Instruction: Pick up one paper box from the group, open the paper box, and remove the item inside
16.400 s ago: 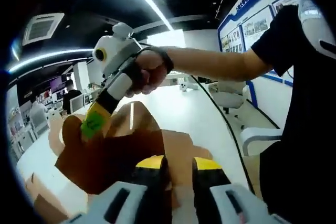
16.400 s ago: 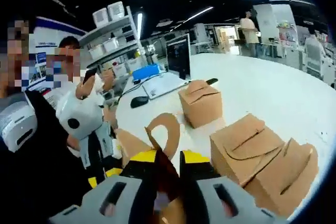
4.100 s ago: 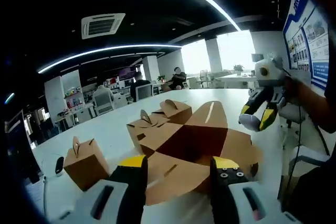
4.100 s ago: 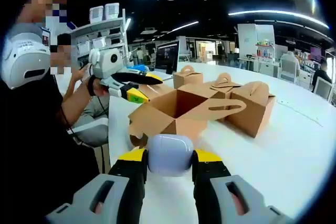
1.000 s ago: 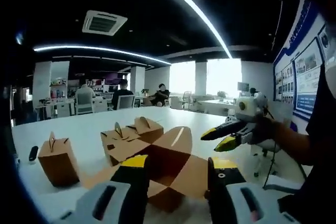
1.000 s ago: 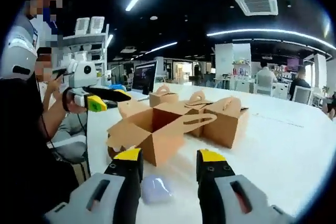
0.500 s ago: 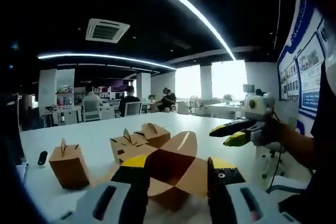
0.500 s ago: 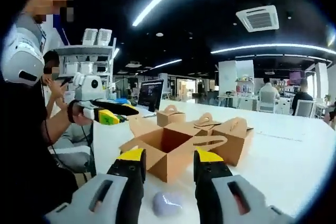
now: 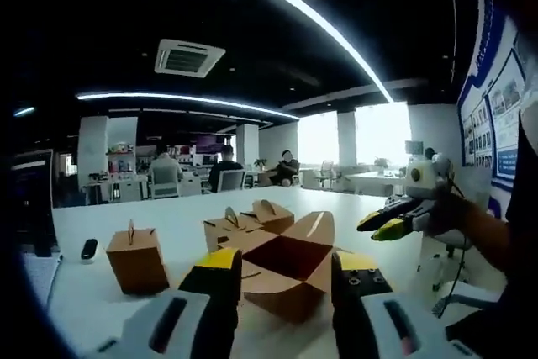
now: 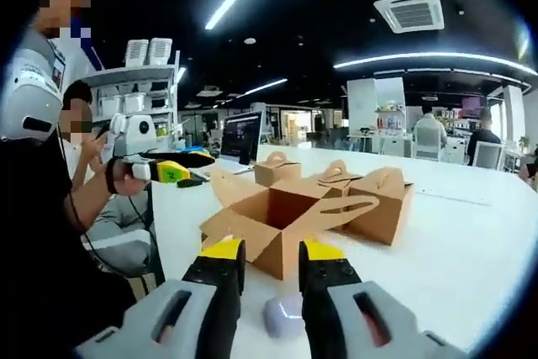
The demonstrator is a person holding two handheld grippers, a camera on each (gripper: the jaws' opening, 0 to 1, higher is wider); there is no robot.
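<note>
**Item out on the table, both tools backed away**

On the white table (image 9: 101, 300), going left to right in your left gripper view, you have one closed paper box (image 9: 137, 260) standing apart, then two more closed boxes (image 9: 248, 223) huddled behind, then the opened paper box (image 9: 287, 268) with its flaps spread, sitting just beyond your left gripper (image 9: 279, 273). That tool's jaws stand parted and carry nothing. Farther right, your right gripper (image 9: 388, 221) hangs in the air off the table's edge, its jaws a little apart.

In your right gripper view, the left gripper (image 10: 187, 165) shows at the left, held level above the table's near side. At centre is the opened box (image 10: 277, 224), handle flap arched over its empty-looking cavity, with the closed boxes (image 10: 370, 199) just behind it. Directly ahead of your right gripper (image 10: 269, 260), its jaws narrowly apart and holding nothing, the pale lilac item (image 10: 284, 315) lies on the table, partly hidden by the jaws.

Four seconds ago that item was clamped between your right jaws; a second ago it was already on the table and the jaws were wide. Since then you have drawn both tools back a little and narrowed the right one. Judging by this, the box is open, the item is out, and the task looks finished.
</note>
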